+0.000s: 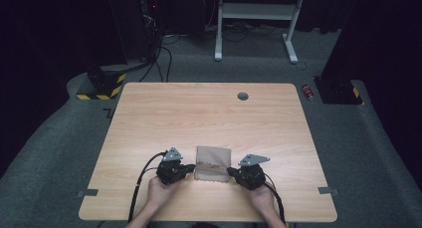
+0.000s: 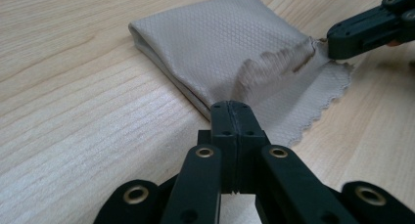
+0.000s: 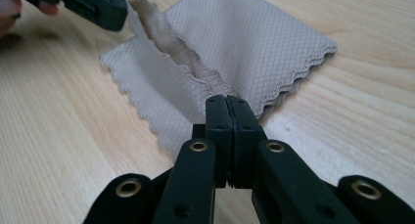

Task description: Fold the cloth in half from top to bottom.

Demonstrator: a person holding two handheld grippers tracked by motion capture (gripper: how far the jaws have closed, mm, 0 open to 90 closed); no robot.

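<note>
Pale wood-grain counter (image 1: 209, 113) with a grey grommet (image 1: 243, 96) near the far edge, on grey carpet (image 1: 59, 138) in a dark room — white desk frame (image 1: 256, 19) behind. Folded beige cloth (image 1: 213, 163) near the front edge, centred. Left claw (image 1: 191, 169) and right claw (image 1: 230, 171) at its near corners, each clamped tight on the top layer — edge lifted and wrinkled between them. Hands low behind, forearms entering from below.

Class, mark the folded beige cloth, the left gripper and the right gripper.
folded beige cloth (image 1: 214, 157): high view, its flat top.
left gripper (image 2: 234, 108): left gripper view, closed jaw tips.
right gripper (image 3: 227, 101): right gripper view, closed jaw tips.
</note>
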